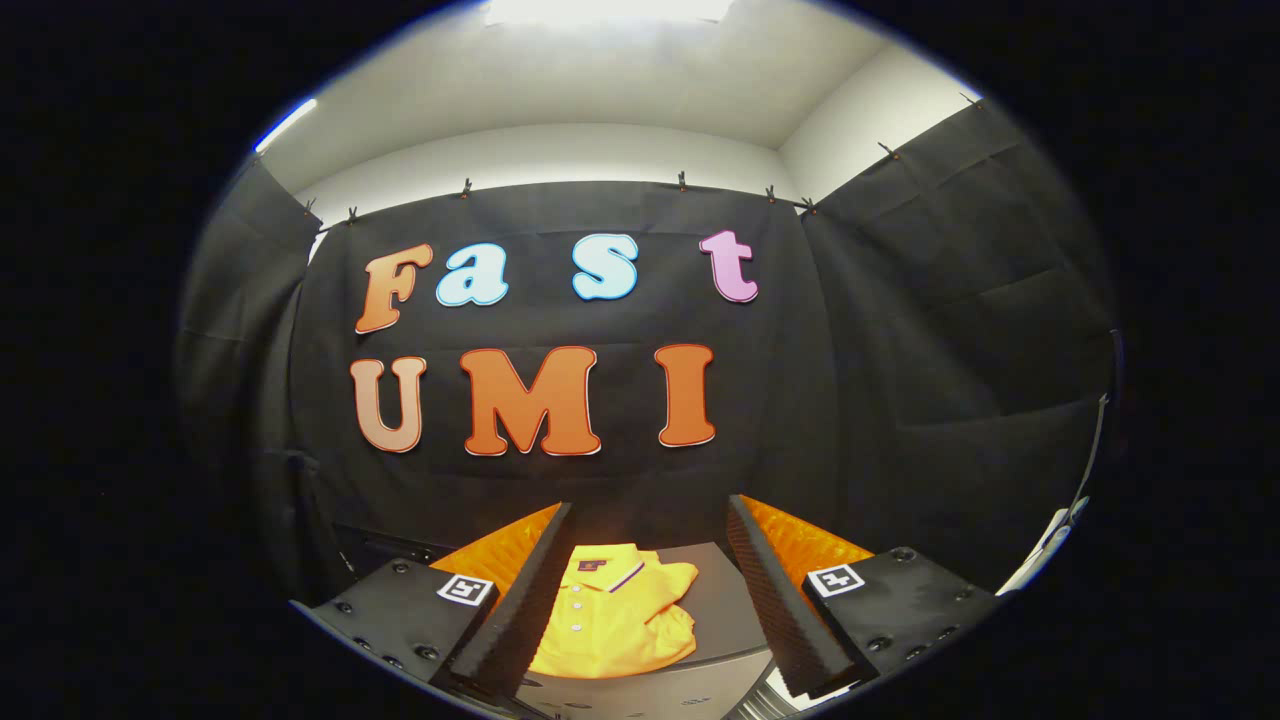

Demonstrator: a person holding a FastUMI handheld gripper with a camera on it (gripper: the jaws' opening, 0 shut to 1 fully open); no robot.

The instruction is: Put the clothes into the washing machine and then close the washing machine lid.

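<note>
A folded yellow polo shirt with white buttons and a dark collar trim lies on a flat grey surface, likely the top of the washing machine. My gripper is open, its two fingers spread wide, and the shirt shows in the gap between them, lower down and a little ahead. The left finger's edge overlaps the shirt's left side in the gripper view. Neither finger touches the cloth.
Black cloth walls close the booth behind and to both sides. A grey panel edge with small markings runs just below the shirt. A white object shows at the far right, low down.
</note>
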